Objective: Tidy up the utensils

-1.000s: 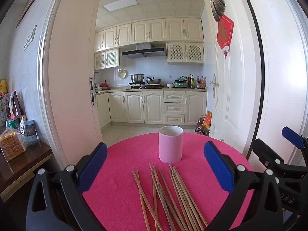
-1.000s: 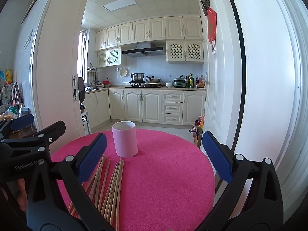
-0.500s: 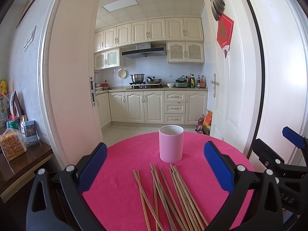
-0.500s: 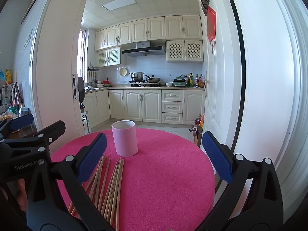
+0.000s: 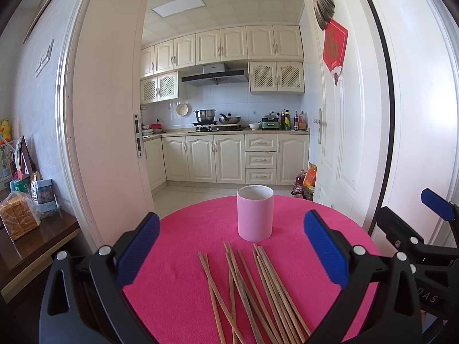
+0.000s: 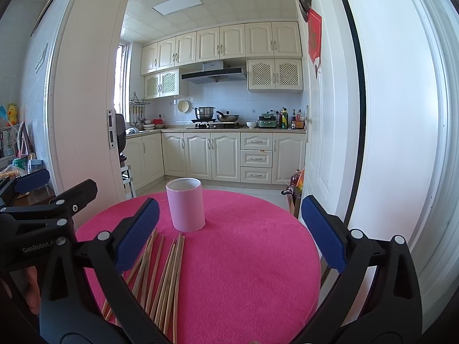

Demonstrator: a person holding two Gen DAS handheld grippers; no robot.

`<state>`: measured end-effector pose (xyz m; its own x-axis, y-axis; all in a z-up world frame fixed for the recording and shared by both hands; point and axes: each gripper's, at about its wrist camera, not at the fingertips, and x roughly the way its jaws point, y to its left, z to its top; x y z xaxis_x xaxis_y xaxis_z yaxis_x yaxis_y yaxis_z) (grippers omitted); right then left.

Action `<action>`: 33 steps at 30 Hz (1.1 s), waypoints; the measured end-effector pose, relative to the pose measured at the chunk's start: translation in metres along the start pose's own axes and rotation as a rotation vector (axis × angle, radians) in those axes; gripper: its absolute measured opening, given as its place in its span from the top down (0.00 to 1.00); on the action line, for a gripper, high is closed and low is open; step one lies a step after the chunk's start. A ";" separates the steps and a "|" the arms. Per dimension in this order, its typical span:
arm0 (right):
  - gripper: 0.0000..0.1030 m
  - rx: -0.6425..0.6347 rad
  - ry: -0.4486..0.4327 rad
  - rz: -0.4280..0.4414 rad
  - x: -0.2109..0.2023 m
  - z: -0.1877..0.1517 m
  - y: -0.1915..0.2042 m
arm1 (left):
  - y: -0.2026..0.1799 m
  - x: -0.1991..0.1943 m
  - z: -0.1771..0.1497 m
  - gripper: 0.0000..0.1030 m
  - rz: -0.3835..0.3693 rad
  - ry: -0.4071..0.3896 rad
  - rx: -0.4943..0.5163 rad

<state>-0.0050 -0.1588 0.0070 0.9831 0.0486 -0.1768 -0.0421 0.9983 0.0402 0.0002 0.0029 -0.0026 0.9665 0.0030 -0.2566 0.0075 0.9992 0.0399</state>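
A: Item one, table (image 5: pixel 183 246): round, pink cloth cover. What stands on it?

B: One pink cup (image 5: pixel 255 213), upright, mouth open, toward the far side. One loose spread of wooden chopsticks (image 5: pixel 252 292) lying flat on the near side, tips just short of the cup, not touching it.

A: Count of chopsticks?

B: Roughly a dozen; they cross and overlap and run out of the bottom of both views, so an exact count cannot be given.

A: Tongs?

B: Two sets. Left tongs (image 5: pixel 229 252): spread wide, blue pads apart, holding nothing, hovering over the near ends of the chopsticks. Right tongs (image 6: pixel 228 232): also spread wide, nothing between them, over bare cloth, with the chopsticks (image 6: pixel 163 272) under the left finger and the cup (image 6: pixel 186 204) ahead.

A: Anything between tongs and chopsticks?

B: Nothing in the way. Each set shows at the edge of the other's view, close beside it.

A: Surroundings?

B: One open doorway to a kitchen beyond: cream cabinets, range hood, a pot and a pan on the stove. One white door (image 5: pixel 330 132) with a red hanging (image 5: pixel 334 46). At left, a dark side table (image 5: pixel 34 246) with one bag of bread (image 5: pixel 17 218) and small boxes.
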 end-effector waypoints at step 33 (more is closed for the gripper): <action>0.06 0.004 0.007 0.002 0.000 -0.001 0.000 | 0.002 -0.002 -0.005 0.04 0.002 0.006 0.002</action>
<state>-0.0047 -0.1584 0.0059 0.9818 0.0508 -0.1832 -0.0433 0.9981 0.0447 -0.0026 0.0048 -0.0067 0.9651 0.0051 -0.2619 0.0062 0.9991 0.0423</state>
